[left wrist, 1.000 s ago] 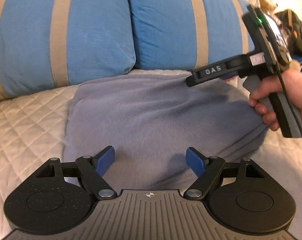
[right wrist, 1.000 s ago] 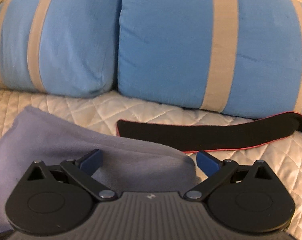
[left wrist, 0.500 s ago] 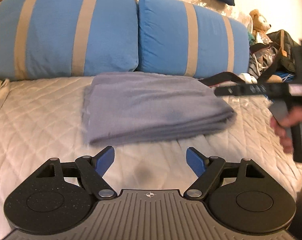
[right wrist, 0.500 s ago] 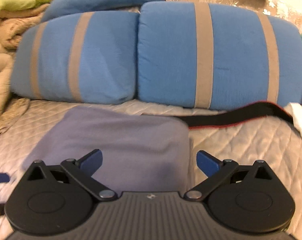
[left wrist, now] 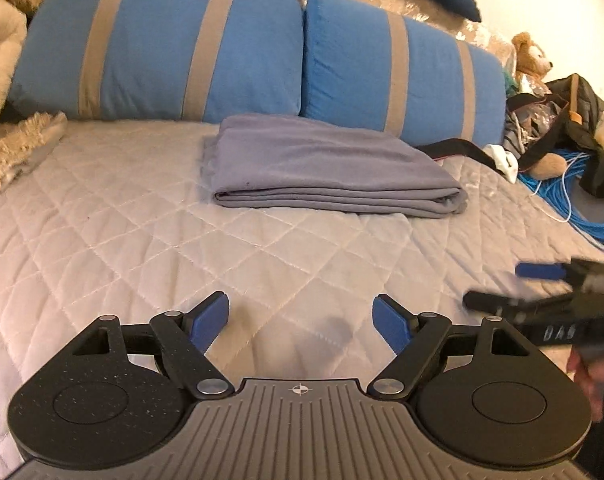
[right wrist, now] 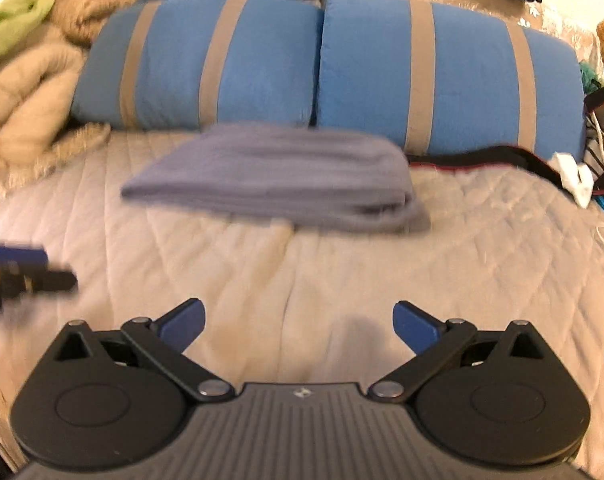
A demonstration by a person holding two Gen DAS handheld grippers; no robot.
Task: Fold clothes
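A grey garment (left wrist: 326, 168) lies folded into a flat rectangle on the quilted bed, just in front of two blue pillows; the right wrist view shows the same garment (right wrist: 278, 176), blurred. My left gripper (left wrist: 300, 322) is open and empty, well short of the fold, over bare quilt. My right gripper (right wrist: 298, 326) is open too, with nothing between its blue pads, equally far back. The right gripper (left wrist: 542, 292) also appears blurred at the left wrist view's right edge, held by a hand (left wrist: 594, 376). The left gripper's tip (right wrist: 18, 264) shows at the far left.
Two blue pillows with tan stripes (left wrist: 262, 48) back the bed. Beige blankets (right wrist: 26, 92) pile up at the left. A black strap (right wrist: 482, 158), a white cloth (left wrist: 504, 162), a blue cable coil (left wrist: 570, 204), bags and a teddy bear (left wrist: 532, 56) crowd the right.
Both grippers have pulled back from the folded grey garment toward the near side of the bed. The garment now lies free, farther away in both views. Both stayed open.
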